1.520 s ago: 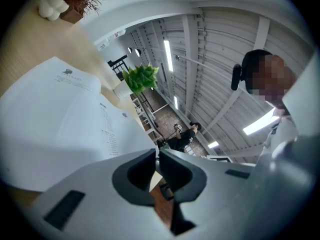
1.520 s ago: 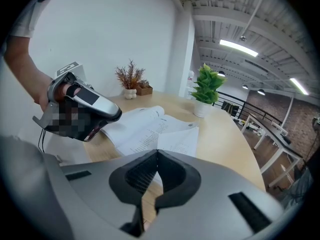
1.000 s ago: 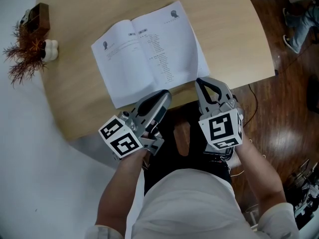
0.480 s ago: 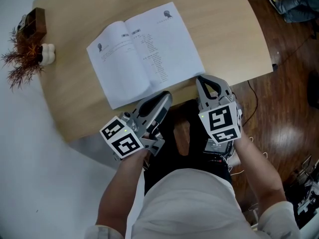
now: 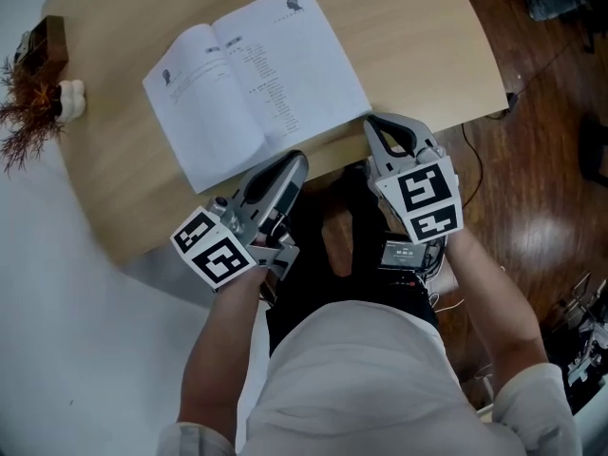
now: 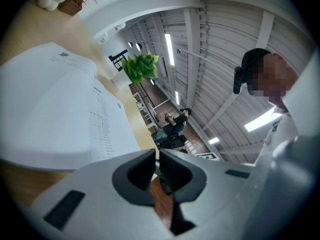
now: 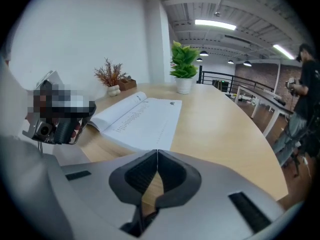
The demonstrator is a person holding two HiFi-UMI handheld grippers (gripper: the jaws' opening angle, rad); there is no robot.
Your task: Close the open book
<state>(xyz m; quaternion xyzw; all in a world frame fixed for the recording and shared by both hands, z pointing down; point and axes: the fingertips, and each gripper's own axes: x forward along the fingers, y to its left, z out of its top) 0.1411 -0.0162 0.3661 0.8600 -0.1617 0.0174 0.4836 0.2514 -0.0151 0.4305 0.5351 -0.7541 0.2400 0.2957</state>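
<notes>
Approach step. The book (image 5: 255, 82) lies open on the table (image 5: 418, 46), at 12 o'clock from both tools. Left gripper (image 5: 293, 162) and right gripper (image 5: 376, 124): jaws closed, empty. The right tip seems just clear of the page. Next: lift the 3 o'clock page edge and fold it toward 9 o'clock.

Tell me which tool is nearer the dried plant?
Left. The left tool is at the book's near edge, the dried plant beyond to its left; the right tool is farther right.

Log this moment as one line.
book open on table | left gripper shut, empty | right gripper shut, empty, by book's corner
</notes>
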